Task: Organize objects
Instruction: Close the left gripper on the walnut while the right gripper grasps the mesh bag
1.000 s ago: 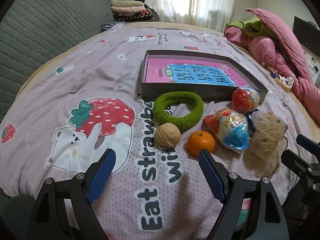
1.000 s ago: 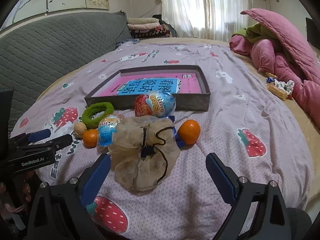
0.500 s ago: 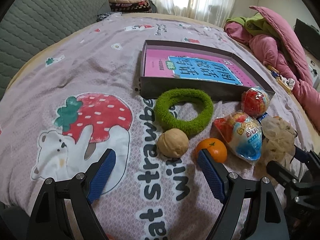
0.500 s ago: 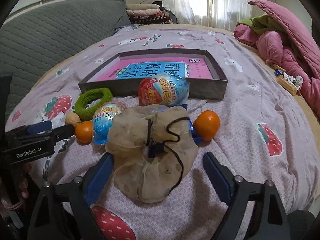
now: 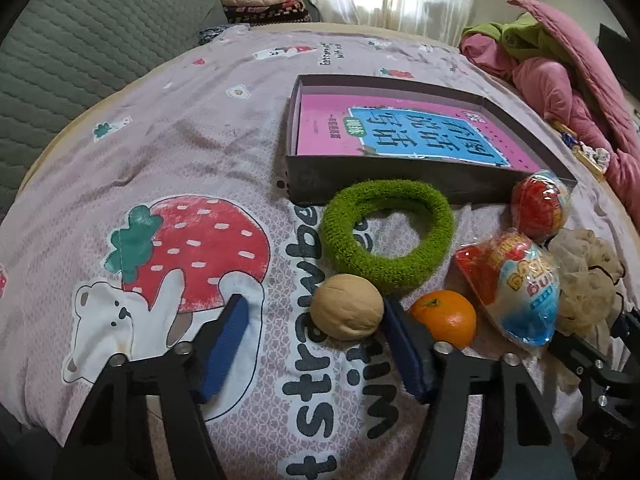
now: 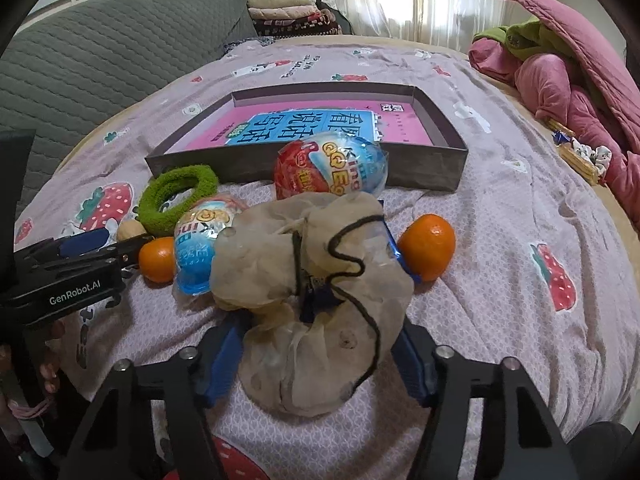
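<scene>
A tan walnut (image 5: 346,306) lies on the strawberry bedsheet between the blue pads of my left gripper (image 5: 315,304). Its jaws are closing: the right pad is at the walnut's side, the left pad still apart. My right gripper (image 6: 320,326) straddles a beige mesh drawstring bag (image 6: 312,300), and its closing pads just reach the bag's sides. Around these lie a green fuzzy ring (image 5: 388,236), an orange (image 5: 444,318), a second orange (image 6: 428,246) and two wrapped toy eggs (image 6: 332,168) (image 6: 200,240). Behind them stands a shallow grey box (image 5: 400,184) holding a pink book.
A pink quilt pile (image 5: 560,76) lies at the right, with small snacks (image 6: 580,156) beside it. A grey quilted headboard (image 5: 80,52) and folded blankets (image 5: 260,0) stand at the back left. A hand (image 6: 48,368) holds the left gripper's body (image 6: 72,280).
Both grippers moved forward and down toward the objects. Both pairs of jaws narrowed, the left around the walnut, the right around the mesh bag.
</scene>
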`<action>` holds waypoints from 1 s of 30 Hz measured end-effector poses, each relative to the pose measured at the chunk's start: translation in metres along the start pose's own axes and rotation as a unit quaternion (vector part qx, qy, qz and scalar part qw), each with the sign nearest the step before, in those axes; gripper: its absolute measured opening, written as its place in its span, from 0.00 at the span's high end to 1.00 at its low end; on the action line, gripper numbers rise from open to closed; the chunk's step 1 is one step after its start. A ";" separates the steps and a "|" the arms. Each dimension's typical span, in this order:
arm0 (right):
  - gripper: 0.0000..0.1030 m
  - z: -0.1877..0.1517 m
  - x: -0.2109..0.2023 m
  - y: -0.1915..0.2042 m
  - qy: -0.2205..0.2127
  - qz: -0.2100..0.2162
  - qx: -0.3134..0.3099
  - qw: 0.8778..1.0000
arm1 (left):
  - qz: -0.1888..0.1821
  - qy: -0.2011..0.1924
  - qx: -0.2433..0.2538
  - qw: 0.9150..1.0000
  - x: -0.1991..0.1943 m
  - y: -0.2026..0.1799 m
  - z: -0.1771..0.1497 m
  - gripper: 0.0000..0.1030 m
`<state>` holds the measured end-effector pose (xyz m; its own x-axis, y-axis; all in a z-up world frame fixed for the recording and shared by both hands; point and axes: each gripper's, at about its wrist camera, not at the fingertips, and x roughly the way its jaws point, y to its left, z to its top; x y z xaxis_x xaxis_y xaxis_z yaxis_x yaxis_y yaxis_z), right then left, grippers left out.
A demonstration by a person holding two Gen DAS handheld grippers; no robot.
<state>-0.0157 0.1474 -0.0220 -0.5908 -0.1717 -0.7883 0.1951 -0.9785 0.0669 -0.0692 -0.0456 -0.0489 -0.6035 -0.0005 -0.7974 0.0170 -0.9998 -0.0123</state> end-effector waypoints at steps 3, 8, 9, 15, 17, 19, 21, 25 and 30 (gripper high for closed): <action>0.58 0.000 -0.001 0.002 -0.008 0.006 -0.003 1.000 | -0.002 0.001 0.006 1.000 0.001 -0.003 -0.001 0.53; 0.76 -0.002 -0.003 -0.001 -0.018 0.021 0.003 1.000 | -0.010 0.002 0.013 1.000 0.001 -0.008 0.000 0.66; 0.78 -0.002 -0.004 -0.001 -0.021 0.021 0.002 1.000 | -0.016 0.003 0.009 1.000 0.001 -0.006 0.000 0.66; 0.84 -0.002 -0.017 -0.001 -0.054 0.022 -0.003 0.998 | -0.033 -0.008 -0.009 0.999 -0.008 0.002 0.000 0.66; 0.85 -0.001 -0.023 -0.003 -0.067 0.020 -0.002 0.998 | -0.036 -0.014 -0.009 0.999 -0.012 0.002 0.000 0.66; 0.85 -0.001 -0.025 -0.006 -0.071 0.021 0.000 0.997 | -0.032 -0.023 -0.003 0.999 -0.019 0.000 -0.001 0.66; 0.85 -0.001 -0.025 -0.008 -0.073 0.025 0.003 0.997 | -0.033 -0.031 0.000 0.999 -0.026 -0.002 -0.002 0.66; 0.85 0.000 -0.032 -0.008 -0.084 0.031 0.000 0.996 | -0.035 -0.036 0.007 0.999 -0.036 -0.006 -0.005 0.66; 0.85 -0.001 -0.043 -0.001 -0.101 0.037 -0.022 0.994 | -0.031 -0.045 0.010 0.998 -0.048 -0.010 -0.009 0.66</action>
<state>0.0100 0.1562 0.0114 -0.7184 -0.2662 -0.6427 0.2753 -0.9572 0.0887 -0.0338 -0.0358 -0.0160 -0.6716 0.0609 -0.7384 -0.0388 -0.9981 -0.0470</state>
